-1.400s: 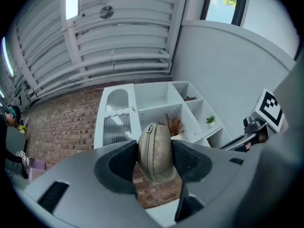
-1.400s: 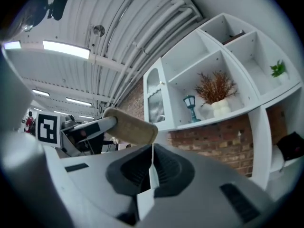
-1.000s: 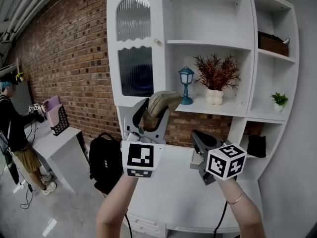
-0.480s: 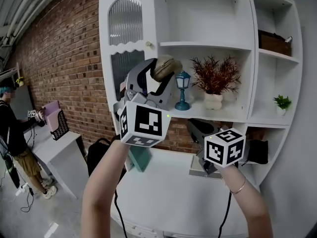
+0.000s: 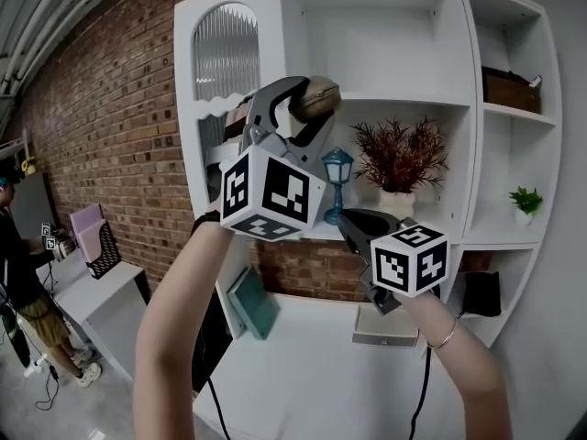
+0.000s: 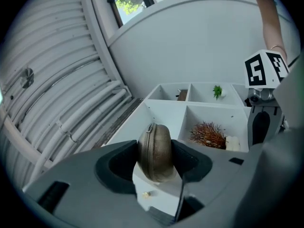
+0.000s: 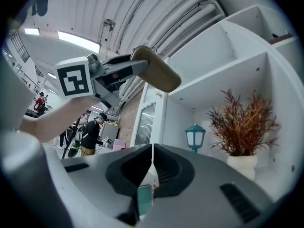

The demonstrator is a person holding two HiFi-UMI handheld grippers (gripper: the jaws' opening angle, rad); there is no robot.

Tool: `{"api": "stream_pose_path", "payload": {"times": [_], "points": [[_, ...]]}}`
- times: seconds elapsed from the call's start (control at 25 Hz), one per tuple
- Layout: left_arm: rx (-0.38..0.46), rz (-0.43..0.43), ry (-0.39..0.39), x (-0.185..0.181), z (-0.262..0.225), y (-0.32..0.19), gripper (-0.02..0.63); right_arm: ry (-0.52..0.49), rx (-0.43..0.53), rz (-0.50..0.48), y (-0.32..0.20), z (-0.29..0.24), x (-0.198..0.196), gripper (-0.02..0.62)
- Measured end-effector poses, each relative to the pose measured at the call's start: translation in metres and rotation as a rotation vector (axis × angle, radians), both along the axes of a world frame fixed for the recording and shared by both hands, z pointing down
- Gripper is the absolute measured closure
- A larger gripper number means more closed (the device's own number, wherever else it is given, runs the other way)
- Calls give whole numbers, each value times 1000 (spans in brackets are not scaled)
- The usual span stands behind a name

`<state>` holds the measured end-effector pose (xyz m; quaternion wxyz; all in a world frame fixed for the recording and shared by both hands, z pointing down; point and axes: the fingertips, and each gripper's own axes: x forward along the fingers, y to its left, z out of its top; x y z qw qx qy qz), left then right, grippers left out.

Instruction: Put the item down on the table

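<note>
your left gripper [image 5: 310, 106] has climbed: a second ago it sat low, in front of the table's back edge. now it is up by the upper shelf board of the shelf unit [image 5: 385, 35], above the lantern [image 5: 337, 174]. the case [image 6: 155, 148] went up with it and stayed clamped. your right gripper [image 7: 151, 170] has risen a little too. the teal book [image 5: 249, 302], hidden a second ago, now shows at the back left corner of the table [image 5: 303, 374].

counted: two grippers, one case, one lantern, two plants, one book, one flat box, and one person in the head view.

the case is olive-brown and rounded, with a zip round its rim. the left tongs hold it at a middling width, a pad pressed on each side. so it hangs in the air well above the table, not on it. the right tongs are closed pad to pad, with nothing between them.

the dried reddish plant [image 5: 401, 149] stands in a white pot just beside the lantern, on the same shelf. the small green plant [image 5: 524, 197] sits apart, on the unit's right-hand side shelf. the teal book stands tilted. the flat box [image 5: 385, 330] lies near the table's back edge, right of the middle, partly behind your right hand. the person [image 5: 18, 278] stands far off to the left, by another table.
</note>
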<state>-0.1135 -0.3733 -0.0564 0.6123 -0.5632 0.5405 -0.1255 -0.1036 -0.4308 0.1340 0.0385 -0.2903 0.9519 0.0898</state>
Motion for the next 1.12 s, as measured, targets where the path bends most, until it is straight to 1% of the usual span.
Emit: {"api": "stream_pose_path", "payload": {"times": [0.16, 0.32, 0.48, 0.64, 0.84, 1.12], "points": [[39, -13, -55, 0, -18, -11, 380, -9, 11, -2, -10, -15, -11, 595], [58, -37, -114, 1, -34, -26, 380, -6, 26, 23, -22, -23, -17, 595], [51, -68, -167, 4, -45, -45, 380, -8, 10, 37, -33, -31, -20, 595], [23, -92, -212, 9, -48, -66, 380, -21, -9, 56, -44, -37, -19, 595], [-18, -96, -232, 8, -49, -89, 380, -11, -15, 79, -53, -35, -20, 595], [-67, -80, -215, -1, -48, -109, 380, 18, 0, 107, -63, -29, -21, 595]]}}
